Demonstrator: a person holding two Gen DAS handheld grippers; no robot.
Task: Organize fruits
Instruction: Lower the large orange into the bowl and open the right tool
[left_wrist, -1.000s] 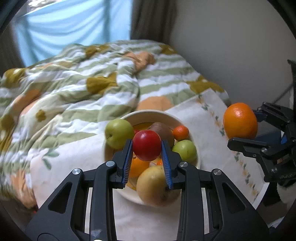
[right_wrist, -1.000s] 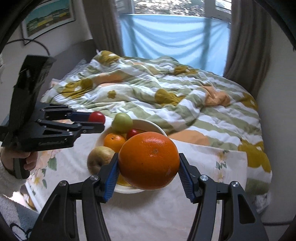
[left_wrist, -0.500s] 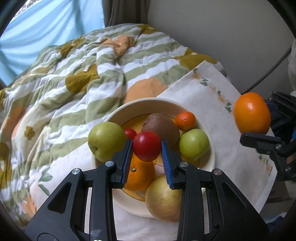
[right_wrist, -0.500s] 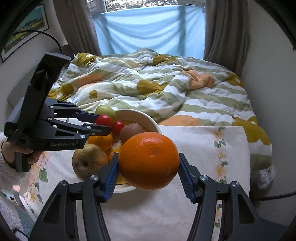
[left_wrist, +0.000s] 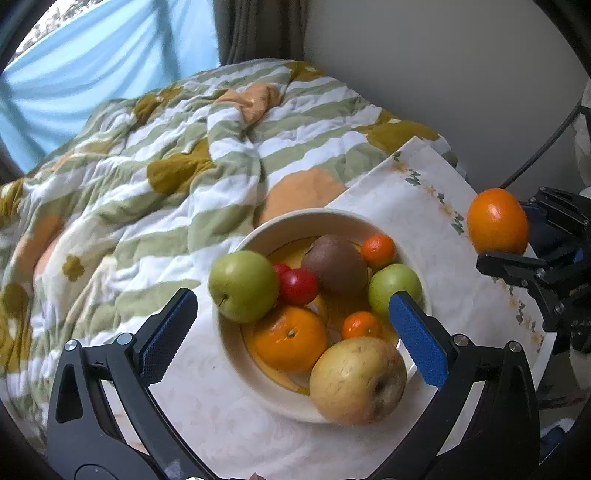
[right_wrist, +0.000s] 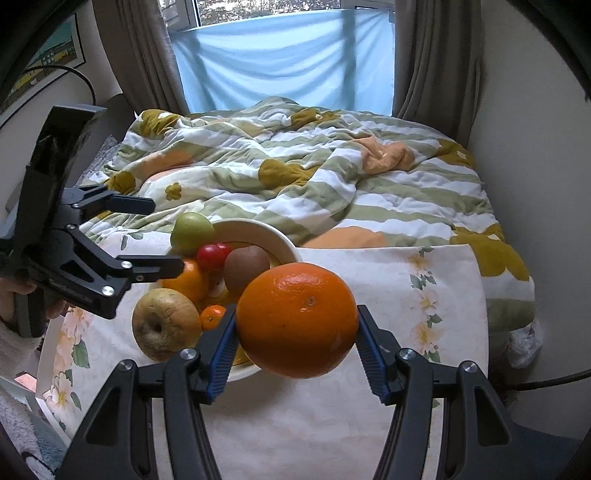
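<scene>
A cream bowl (left_wrist: 295, 218) on a floral cloth holds several fruits: two green apples, a yellowish apple (left_wrist: 358, 380), an orange, two small mandarins and a brown kiwi-like fruit (left_wrist: 334, 266). A small red fruit (left_wrist: 298, 286) lies among them, beside the bigger green apple (left_wrist: 243, 284). My left gripper (left_wrist: 291, 299) hovers over the bowl with its jaws opening wide and nothing pressed between the pads. To the right of the bowl, my right gripper (right_wrist: 295, 314) is shut on a large orange (right_wrist: 295, 321), held above the cloth. The left gripper (right_wrist: 162, 234) also shows in the right wrist view.
The floral cloth (right_wrist: 424, 295) covers a small table against a bed with a rumpled green, white and ochre quilt (right_wrist: 314, 177). A wall (left_wrist: 443, 74) is close on the right with a dark cable (left_wrist: 535, 155). A hand and fuzzy sleeve (right_wrist: 14, 332) hold the left gripper.
The left gripper's jaws have spread wide and let go of the small red fruit, which now rests in the bowl. The right gripper still holds the large orange.
</scene>
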